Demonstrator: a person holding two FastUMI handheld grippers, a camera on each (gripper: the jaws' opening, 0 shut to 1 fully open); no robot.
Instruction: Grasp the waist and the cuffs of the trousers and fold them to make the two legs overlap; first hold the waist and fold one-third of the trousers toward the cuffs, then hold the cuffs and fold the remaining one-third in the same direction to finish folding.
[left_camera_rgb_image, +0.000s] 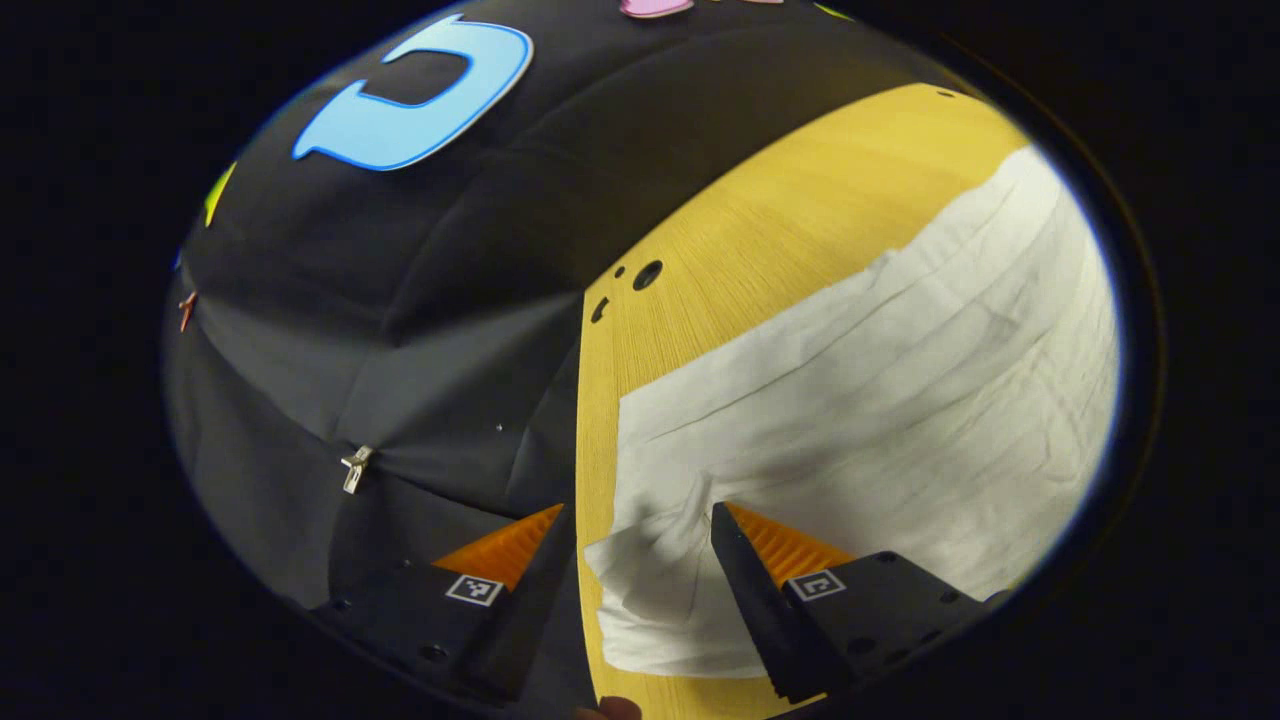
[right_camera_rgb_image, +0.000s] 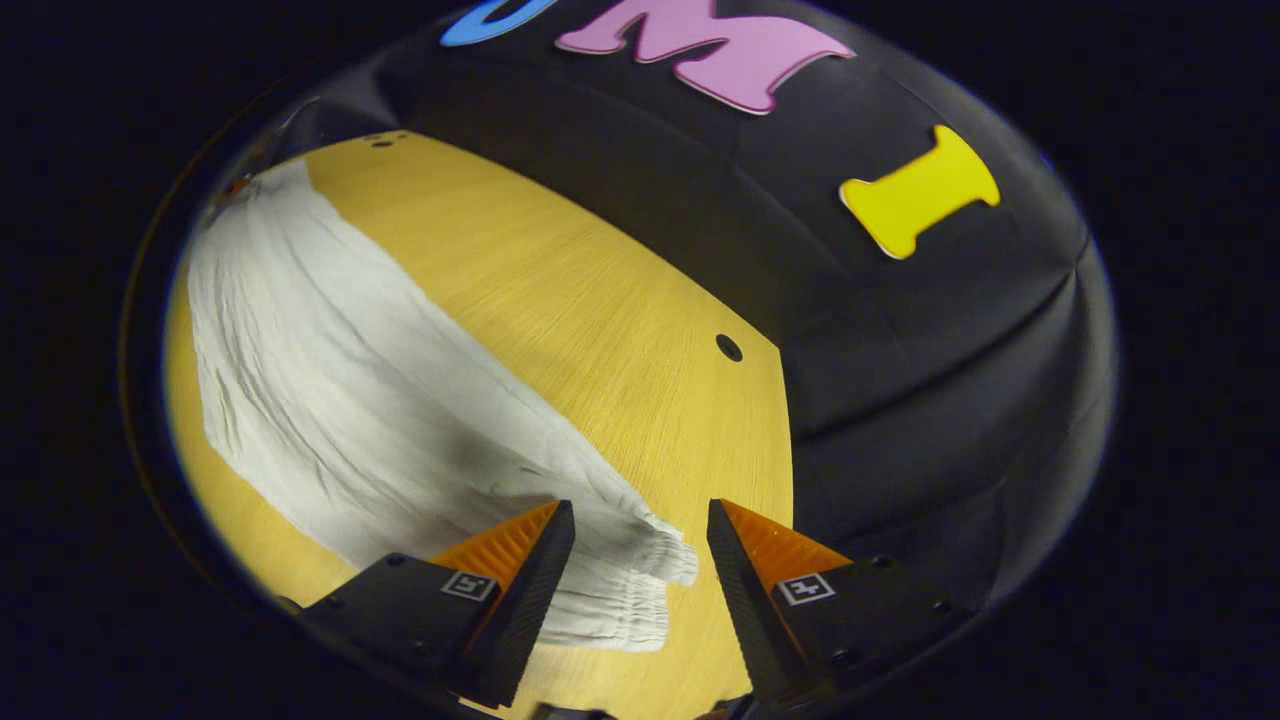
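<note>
A recording booth: black cloth wall (left_camera_rgb_image: 420, 330) behind a drilled wooden table (right_camera_rgb_image: 600, 330).

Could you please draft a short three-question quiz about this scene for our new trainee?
1. True or false: the white crinkled cloth trousers lie flat on the yellow wooden table.
2. Which end of the trousers lies between the right gripper fingers: (a) the gathered elastic end, (b) the middle of a leg?
3. Fill in: both the right gripper and the left gripper are ____, with cloth between the fingers but not clamped.

Key: 1 true; 2 a; 3 open.
</note>
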